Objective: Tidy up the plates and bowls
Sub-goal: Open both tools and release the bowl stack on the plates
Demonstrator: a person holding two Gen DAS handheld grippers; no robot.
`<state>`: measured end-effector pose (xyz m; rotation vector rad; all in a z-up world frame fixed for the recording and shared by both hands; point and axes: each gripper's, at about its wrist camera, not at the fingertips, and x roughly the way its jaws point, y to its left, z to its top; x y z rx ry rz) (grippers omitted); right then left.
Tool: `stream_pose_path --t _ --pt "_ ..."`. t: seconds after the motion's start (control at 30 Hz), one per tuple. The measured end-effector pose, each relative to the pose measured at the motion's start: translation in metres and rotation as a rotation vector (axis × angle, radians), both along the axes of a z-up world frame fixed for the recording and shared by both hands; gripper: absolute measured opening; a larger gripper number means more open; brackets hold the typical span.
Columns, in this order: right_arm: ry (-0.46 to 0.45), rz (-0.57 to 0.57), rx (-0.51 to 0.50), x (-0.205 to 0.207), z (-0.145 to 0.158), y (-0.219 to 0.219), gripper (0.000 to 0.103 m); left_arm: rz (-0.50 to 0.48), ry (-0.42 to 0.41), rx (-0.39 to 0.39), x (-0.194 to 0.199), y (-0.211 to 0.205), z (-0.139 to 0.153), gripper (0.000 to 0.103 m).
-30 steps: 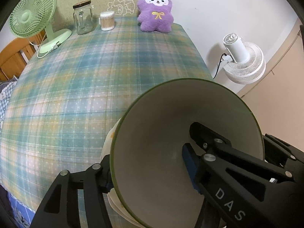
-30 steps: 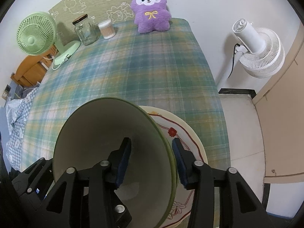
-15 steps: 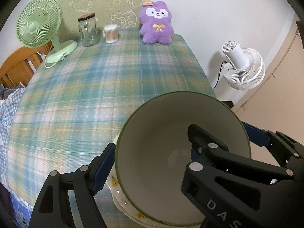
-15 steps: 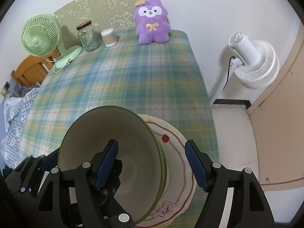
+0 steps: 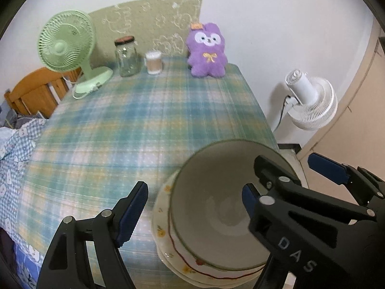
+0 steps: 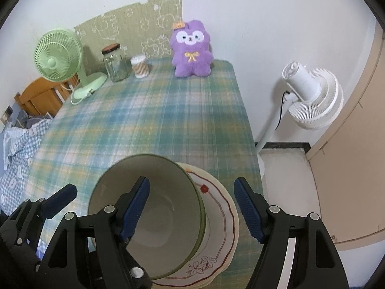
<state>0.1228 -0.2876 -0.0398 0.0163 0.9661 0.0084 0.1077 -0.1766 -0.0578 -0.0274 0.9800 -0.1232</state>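
Green-rimmed bowl [image 6: 154, 216] sits on stacked floral plates [image 6: 216, 236] | left gripper [image 5: 192, 209] fingers spread, astride bowl rim | right gripper [image 6: 192, 207] spread wide above bowl

— What carries it all?

— A table [image 6: 168, 120] under a green, blue and yellow plaid cloth, its far edge against the wall.

— And along that far edge?

— At the far left corner a green desk fan [image 6: 61, 60]; next to it a glass jar [image 6: 115, 63] with a dark lid, then a small tub of cotton swabs [image 6: 140, 66]. A purple plush toy [image 6: 191, 50] sits at the far right corner.

— Nearer?

— A stack of plates [image 6: 223, 219] at the near right corner, close to the right edge.
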Motion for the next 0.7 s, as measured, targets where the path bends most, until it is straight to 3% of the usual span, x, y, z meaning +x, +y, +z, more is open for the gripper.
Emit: stream_pose_path --t 0.27,0.7 --pt "-0.081 0.011 -0.023 -0.009 0.022 0.023 0.076 0.008 -0.091 -0.003 -0.011 0.025 0.020 0.082" --pt "-0.147 -0.049 -0.034 -0.032 0.048 0.090 0.076 -0.011 -0.158 0.003 -0.025 0.101 0.041 0.086"
